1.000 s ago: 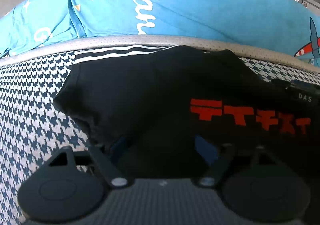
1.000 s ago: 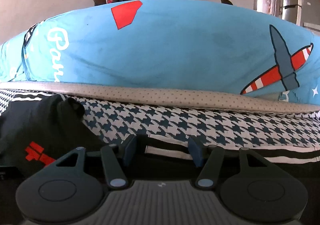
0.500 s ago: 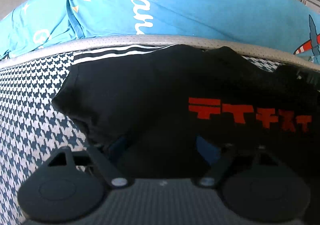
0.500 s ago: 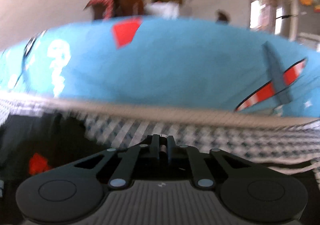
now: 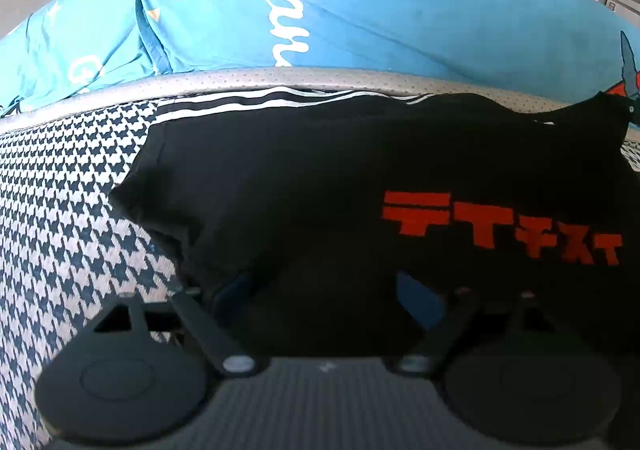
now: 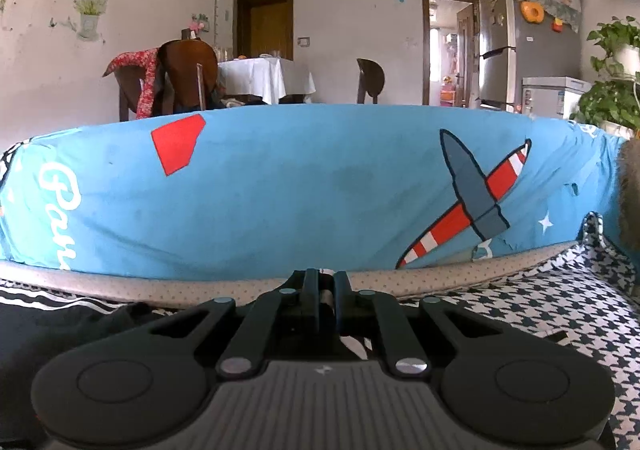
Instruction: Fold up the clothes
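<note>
A black T-shirt [image 5: 300, 178] with red lettering [image 5: 500, 226] lies spread on a houndstooth cover [image 5: 60, 210]. My left gripper [image 5: 326, 290] is low at the shirt's near edge. It is open, with black cloth lying between its blue pads [image 5: 416, 298]. In the left wrist view the shirt's far right corner [image 5: 604, 106] is drawn up into a peak. My right gripper [image 6: 320, 286] is shut, its fingers pressed together, with a bit of cloth pinched between them. Black shirt cloth [image 6: 80, 322] trails to its lower left.
A blue printed quilt [image 6: 300, 190] is banked up behind a grey dotted band [image 5: 280, 78] along the far side. The houndstooth cover [image 6: 560, 310] runs on to the right. Chairs, a table with a white cloth [image 6: 264, 78] and a fridge stand in the room beyond.
My right gripper has gone from open over the shirt's edge to shut, then risen and tipped up. The shirt's right corner has lifted with it. The left gripper has stayed put.
</note>
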`<state>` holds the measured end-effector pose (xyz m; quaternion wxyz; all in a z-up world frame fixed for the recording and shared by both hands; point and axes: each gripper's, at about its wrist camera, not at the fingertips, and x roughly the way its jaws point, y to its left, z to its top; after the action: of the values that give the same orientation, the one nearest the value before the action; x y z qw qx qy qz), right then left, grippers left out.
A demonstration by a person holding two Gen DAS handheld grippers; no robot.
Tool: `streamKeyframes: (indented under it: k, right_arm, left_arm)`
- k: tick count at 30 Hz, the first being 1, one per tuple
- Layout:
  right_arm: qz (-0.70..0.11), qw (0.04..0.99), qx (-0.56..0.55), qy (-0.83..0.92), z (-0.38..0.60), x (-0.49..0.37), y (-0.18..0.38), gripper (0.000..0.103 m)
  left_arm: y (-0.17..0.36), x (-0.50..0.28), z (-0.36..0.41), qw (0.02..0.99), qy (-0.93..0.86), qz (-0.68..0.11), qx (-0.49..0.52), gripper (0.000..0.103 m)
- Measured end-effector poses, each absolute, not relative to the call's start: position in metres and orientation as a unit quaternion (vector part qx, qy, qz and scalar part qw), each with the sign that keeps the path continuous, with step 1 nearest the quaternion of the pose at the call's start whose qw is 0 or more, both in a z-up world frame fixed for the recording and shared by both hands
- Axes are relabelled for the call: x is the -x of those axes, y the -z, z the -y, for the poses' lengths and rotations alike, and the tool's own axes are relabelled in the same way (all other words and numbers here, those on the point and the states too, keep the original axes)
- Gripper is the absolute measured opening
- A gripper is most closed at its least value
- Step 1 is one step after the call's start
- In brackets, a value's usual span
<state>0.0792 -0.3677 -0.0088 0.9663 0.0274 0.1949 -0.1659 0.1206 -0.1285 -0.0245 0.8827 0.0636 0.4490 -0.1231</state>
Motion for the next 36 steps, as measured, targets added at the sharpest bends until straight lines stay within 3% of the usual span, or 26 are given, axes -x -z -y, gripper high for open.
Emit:
streamKeyframes:
  k: [2, 4, 10, 22, 26, 36]
  right_arm:
    - [-0.189, 0.968, -0.026, 0.162, 0.368, -0.078, 0.006, 0.01]
    - [-0.212, 0.961, -0.026, 0.174, 0.372, -0.084, 0.01, 0.02]
    - [-0.232, 0.951, -0.054, 0.194, 0.383, -0.083, 0.018, 0.03]
    - [-0.217, 0.971, -0.08, 0.064, 0.35, -0.108, -0.001, 0.034]
    - [-0.25, 0.962, -0.109, -0.012, 0.331, -0.127, 0.013, 0.035]
    - [-0.289, 0.952, -0.088, -0.045, 0.308, -0.156, 0.055, 0.038]
  left_arm:
    - [0.025, -0.121, 0.129, 0.883, 0.122, -0.449, -0.064, 0.085]
    - [0.025, -0.12, 0.129, 0.883, 0.121, -0.449, -0.064, 0.086]
    - [0.025, -0.12, 0.13, 0.882, 0.119, -0.451, -0.063, 0.088]
    - [0.027, -0.12, 0.131, 0.883, 0.115, -0.451, -0.065, 0.093]
    - [0.028, -0.123, 0.128, 0.88, 0.113, -0.457, -0.059, 0.099]
    - [0.03, -0.127, 0.126, 0.881, 0.106, -0.459, -0.053, 0.101]
